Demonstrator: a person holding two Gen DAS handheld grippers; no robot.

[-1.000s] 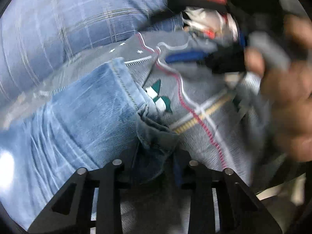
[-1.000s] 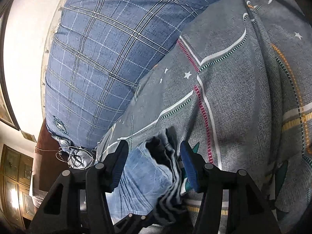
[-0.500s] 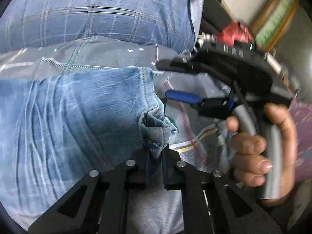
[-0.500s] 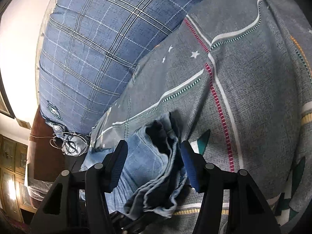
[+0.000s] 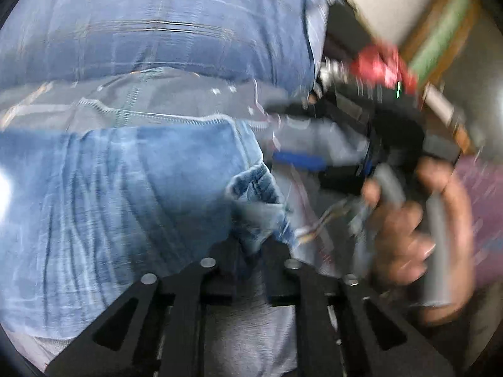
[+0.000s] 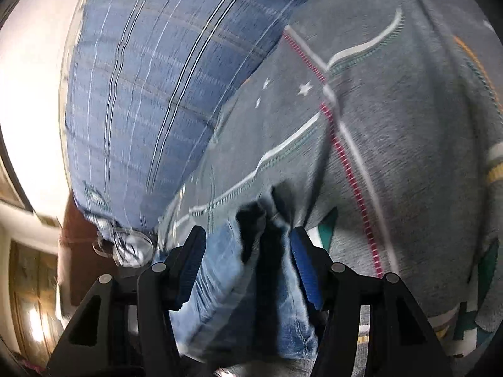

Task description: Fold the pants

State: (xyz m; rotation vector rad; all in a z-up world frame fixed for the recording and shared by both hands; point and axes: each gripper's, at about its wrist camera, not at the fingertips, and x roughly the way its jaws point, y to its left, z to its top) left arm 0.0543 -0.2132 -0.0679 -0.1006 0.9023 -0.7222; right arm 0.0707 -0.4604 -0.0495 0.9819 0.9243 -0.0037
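Light blue jeans (image 5: pixel 119 194) lie on a grey patterned bedspread (image 6: pixel 393 125). In the left wrist view my left gripper (image 5: pixel 250 251) is shut on a bunched edge of the jeans (image 5: pixel 254 194). In the right wrist view my right gripper (image 6: pixel 248 245) is open, its blue-padded fingers (image 6: pixel 303 267) standing on either side of a bunched jeans end (image 6: pixel 267 251) with gaps to the cloth. The right gripper with its blue pad (image 5: pixel 298 160) and the hand holding it (image 5: pixel 408 229) also show in the left wrist view, blurred.
A large blue plaid pillow (image 6: pixel 151 88) lies at the far side of the bed. A white wall (image 6: pixel 28 88) and brown wooden furniture (image 6: pixel 25 289) are to the left. A wooden frame (image 5: pixel 440 40) stands at the upper right.
My left gripper closed on the jeans edge about a second ago and stays shut. The right gripper has moved closer over the bunched jeans end, staying open. Both views are blurred by motion.
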